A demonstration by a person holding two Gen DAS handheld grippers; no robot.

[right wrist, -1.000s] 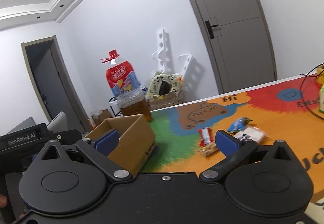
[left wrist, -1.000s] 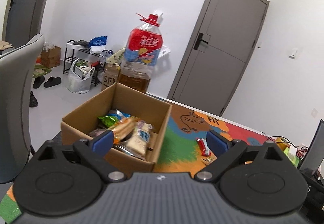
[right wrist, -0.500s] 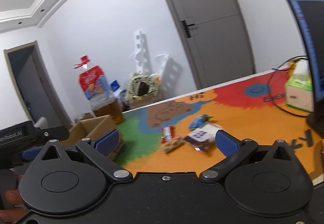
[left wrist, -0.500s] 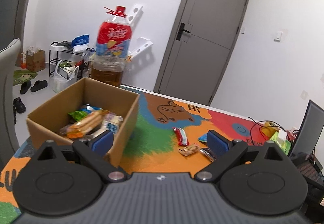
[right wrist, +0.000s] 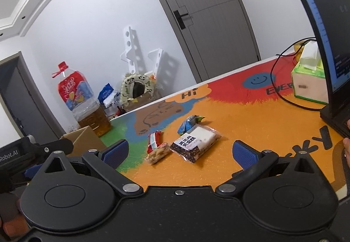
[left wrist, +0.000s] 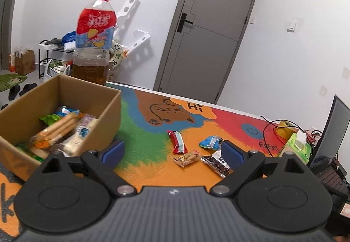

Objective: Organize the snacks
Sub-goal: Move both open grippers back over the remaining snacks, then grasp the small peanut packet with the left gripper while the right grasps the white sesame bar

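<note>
Here, crinkly flat snack packets (right wrist: 194, 146) beside boxy cardboard (left wrist: 65, 115).

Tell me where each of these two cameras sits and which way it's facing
Left wrist: sits on the left gripper, jaws closing on nothing, facing the cardboard box and loose snacks; only its own fingers show.
Right wrist: sits on the open right gripper, facing the snacks and monitor; the left gripper and fingertips show at the edges.
Shared: red snack bar, tea bottle, door.
</note>
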